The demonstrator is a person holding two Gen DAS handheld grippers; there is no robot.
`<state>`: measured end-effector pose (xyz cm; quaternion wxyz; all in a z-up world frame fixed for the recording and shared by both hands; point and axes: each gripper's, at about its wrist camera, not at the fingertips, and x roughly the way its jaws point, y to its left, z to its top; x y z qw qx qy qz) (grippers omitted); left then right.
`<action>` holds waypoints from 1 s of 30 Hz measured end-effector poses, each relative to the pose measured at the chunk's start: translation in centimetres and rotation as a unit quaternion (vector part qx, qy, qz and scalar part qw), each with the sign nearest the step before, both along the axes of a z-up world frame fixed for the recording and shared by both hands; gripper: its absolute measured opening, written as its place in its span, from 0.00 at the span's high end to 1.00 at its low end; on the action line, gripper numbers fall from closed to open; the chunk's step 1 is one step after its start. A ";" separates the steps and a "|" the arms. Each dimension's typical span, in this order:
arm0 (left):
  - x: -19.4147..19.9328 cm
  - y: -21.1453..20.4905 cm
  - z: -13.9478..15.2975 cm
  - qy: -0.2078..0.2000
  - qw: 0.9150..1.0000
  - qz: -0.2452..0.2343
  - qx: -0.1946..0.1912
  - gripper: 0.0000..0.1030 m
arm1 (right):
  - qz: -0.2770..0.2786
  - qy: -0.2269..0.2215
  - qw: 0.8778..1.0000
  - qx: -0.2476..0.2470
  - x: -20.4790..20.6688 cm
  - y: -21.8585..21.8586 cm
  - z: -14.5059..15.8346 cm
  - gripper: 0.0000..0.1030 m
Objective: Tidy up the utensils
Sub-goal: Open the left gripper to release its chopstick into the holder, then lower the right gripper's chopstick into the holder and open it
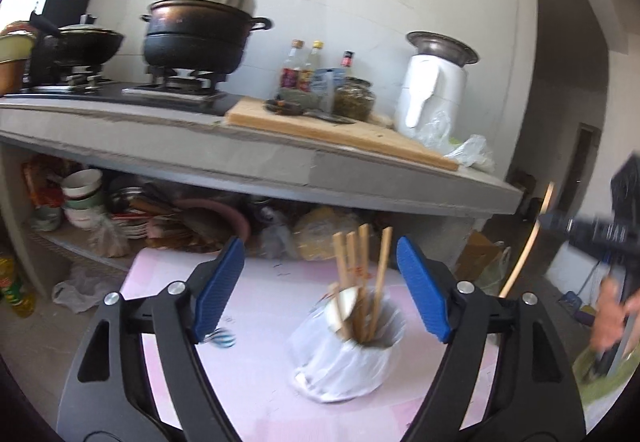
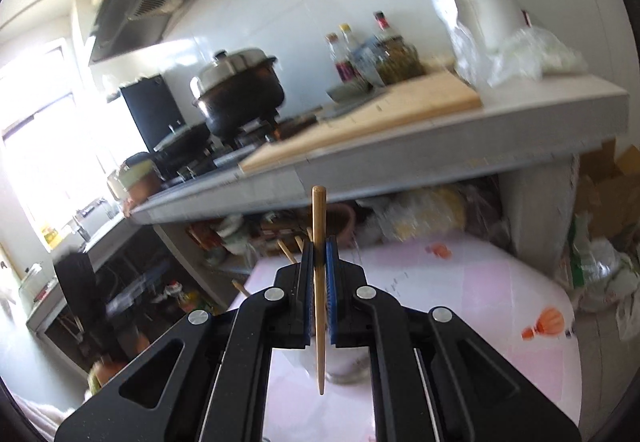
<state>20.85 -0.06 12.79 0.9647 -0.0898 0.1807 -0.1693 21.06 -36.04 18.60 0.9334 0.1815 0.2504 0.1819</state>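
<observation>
Here, pink table (image 1: 260, 322) beside kitchen counter (image 1: 240, 158); left tool (image 1: 320, 298) wide, empty; right tool (image 2: 319, 266) pinching chopstick (image 2: 319, 282).

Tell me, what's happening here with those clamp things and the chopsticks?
A person is sorting chopsticks with a hand-held gripper in each hand. The right gripper is shut on a single chopstick, held upright above the pink table. The left gripper is open and holds nothing, facing a white cup wrapped in a plastic bag, with several chopsticks standing in it.
</observation>
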 end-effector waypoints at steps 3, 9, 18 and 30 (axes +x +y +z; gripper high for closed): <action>-1.7 2.4 -1.5 0.007 1.000 0.028 0.005 0.23 | 0.008 -0.026 1.000 0.005 1.9 1.1 1.8 0.94; -3.7 5.4 -5.5 0.034 0.998 0.048 0.007 0.22 | 0.008 -0.032 0.999 -0.002 6.2 3.8 1.3 0.94; -3.4 6.5 -8.4 0.056 0.997 0.048 0.020 0.22 | -0.009 -0.005 0.998 -0.055 10.1 6.2 -2.7 0.94; -3.0 5.6 -10.3 0.076 0.996 0.040 0.023 0.20 | 0.071 0.064 0.988 -0.122 10.6 10.9 -9.0 0.92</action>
